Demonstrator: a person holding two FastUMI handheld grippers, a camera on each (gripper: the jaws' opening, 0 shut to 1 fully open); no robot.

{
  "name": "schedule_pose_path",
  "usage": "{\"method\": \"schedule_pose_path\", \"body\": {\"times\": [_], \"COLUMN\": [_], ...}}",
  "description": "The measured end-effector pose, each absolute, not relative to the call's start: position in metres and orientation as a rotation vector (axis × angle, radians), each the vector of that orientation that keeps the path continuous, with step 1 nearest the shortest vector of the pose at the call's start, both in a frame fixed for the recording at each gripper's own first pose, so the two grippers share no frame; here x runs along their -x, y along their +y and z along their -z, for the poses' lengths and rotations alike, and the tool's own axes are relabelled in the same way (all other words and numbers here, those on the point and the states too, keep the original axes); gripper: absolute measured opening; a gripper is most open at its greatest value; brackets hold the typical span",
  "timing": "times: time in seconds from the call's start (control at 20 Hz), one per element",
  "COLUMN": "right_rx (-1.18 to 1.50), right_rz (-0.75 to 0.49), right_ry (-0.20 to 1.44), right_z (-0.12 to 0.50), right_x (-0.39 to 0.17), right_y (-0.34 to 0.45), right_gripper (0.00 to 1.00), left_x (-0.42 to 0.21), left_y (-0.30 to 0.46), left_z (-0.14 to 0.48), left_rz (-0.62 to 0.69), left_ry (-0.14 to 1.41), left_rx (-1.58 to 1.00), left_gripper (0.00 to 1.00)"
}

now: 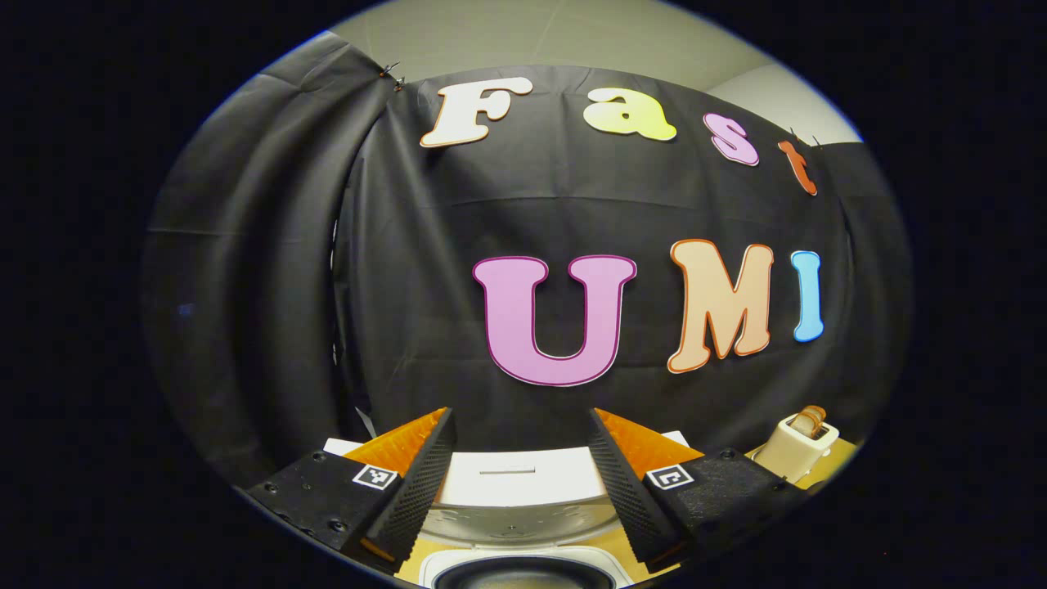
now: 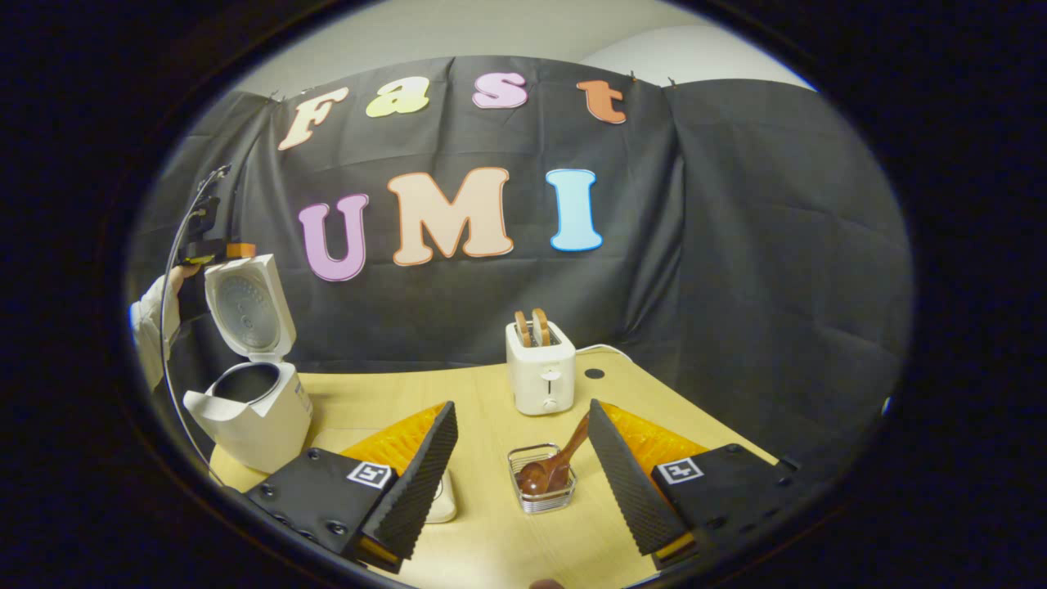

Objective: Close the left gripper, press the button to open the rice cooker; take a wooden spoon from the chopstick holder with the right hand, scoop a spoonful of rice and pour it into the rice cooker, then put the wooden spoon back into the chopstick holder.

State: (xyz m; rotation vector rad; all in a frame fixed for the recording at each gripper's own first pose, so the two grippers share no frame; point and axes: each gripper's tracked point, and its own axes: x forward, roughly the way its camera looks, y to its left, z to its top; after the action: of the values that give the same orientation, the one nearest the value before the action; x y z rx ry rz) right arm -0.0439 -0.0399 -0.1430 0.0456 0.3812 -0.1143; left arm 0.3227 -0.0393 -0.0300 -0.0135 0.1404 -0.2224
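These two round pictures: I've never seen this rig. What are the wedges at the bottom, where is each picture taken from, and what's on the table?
A person holds a two-finger gripper in each hand; a camera rides on each.

The left gripper hovers open above the rice cooker, whose lid is up.

The right gripper is open and holds nothing. Ahead of it on the table stands the chopstick holder with a wooden spoon inside, a toaster behind, and the open rice cooker far left, where a hand holds the other gripper.
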Motion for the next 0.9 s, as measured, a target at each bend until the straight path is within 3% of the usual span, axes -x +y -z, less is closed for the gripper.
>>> {"method": "schedule_pose_path", "body": {"times": [0.2, 0.9], "right_rx": [-0.051, -0.093], "right_rz": [0.052, -0.161], "right_ry": [0.365, 0.344], "right_z": [0.139, 0.133], "right_x": [0.029, -0.006], "right_y": [-0.028, 0.015], "right_gripper": [1.0, 1.0], "left_x": [-0.315, -0.196], "left_y": [-0.04, -0.026], "left_z": [0.03, 0.071], "left_rz": [0.209, 0.154], "left_ry": [0.13, 0.186], "left_rx": [0.014, 0.029], "left_gripper": [0.94, 0.94]}}
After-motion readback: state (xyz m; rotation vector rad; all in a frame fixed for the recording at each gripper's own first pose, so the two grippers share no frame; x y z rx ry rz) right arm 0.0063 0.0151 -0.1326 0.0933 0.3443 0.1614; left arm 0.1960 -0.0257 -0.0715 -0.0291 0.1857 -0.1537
